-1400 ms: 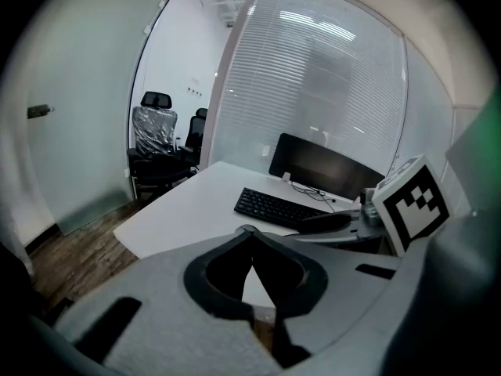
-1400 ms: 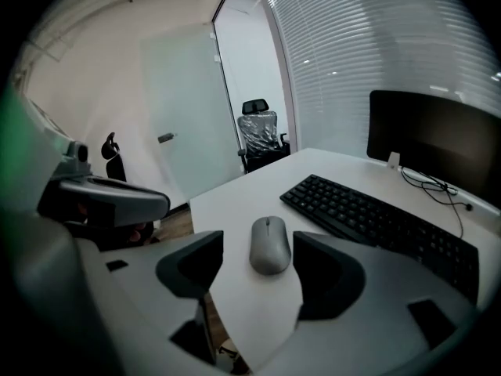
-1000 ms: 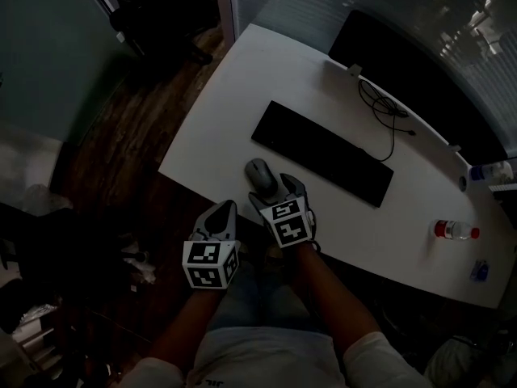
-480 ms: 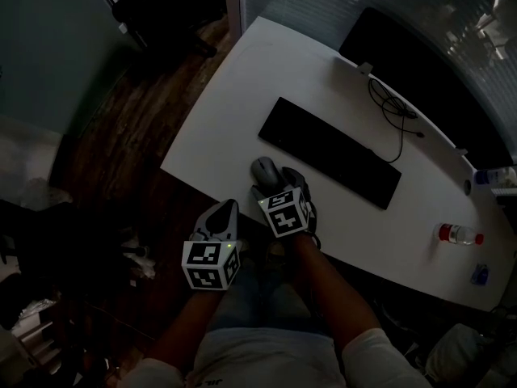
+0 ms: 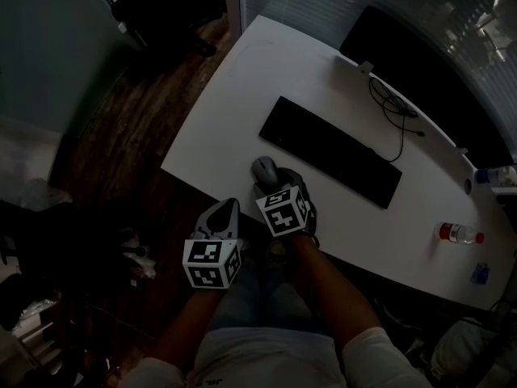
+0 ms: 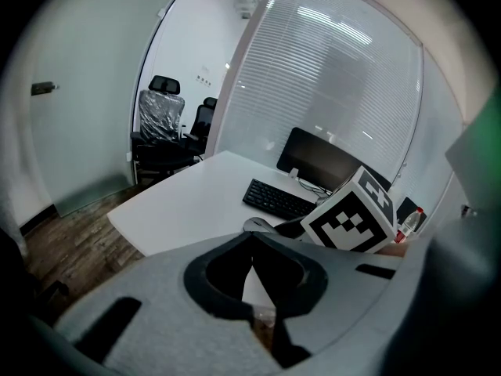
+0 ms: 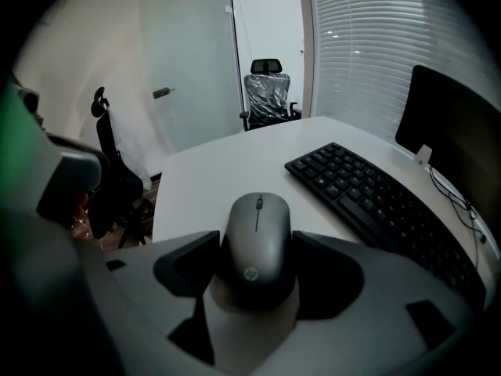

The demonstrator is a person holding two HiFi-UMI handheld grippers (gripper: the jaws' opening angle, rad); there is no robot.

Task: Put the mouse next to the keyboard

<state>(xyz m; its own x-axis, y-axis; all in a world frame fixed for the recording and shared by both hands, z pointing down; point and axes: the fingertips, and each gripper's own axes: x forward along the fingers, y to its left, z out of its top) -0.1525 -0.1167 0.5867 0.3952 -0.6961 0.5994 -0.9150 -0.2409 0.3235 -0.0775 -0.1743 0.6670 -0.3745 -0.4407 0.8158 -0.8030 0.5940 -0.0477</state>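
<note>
A grey mouse (image 5: pixel 262 168) (image 7: pixel 258 233) lies on the white desk (image 5: pixel 218 128), near its front edge and just in front of the black keyboard (image 5: pixel 329 150) (image 7: pixel 376 202). My right gripper (image 5: pixel 270 183) (image 7: pixel 258 245) reaches down over the mouse's rear half. Its jaws have just been closing, and both now touch the mouse's sides. My left gripper (image 5: pixel 224 210) (image 6: pixel 252 237) hangs off the desk to the left of the right one, its jaws together and empty. In the left gripper view the mouse (image 6: pixel 254 225) peeks out beside the right gripper's marker cube.
A dark monitor (image 5: pixel 412 63) stands behind the keyboard with a loose cable (image 5: pixel 392 111) in front of it. A red-capped bottle (image 5: pixel 458 233) lies at the desk's right. Office chairs (image 7: pixel 268 92) stand beyond the desk's far end. Dark wooden floor (image 5: pixel 129 136) lies left of the desk.
My right gripper has slid forward and down over the mouse, covering more of it, and its jaws have drawn in against the mouse's sides. The left gripper has stayed put.
</note>
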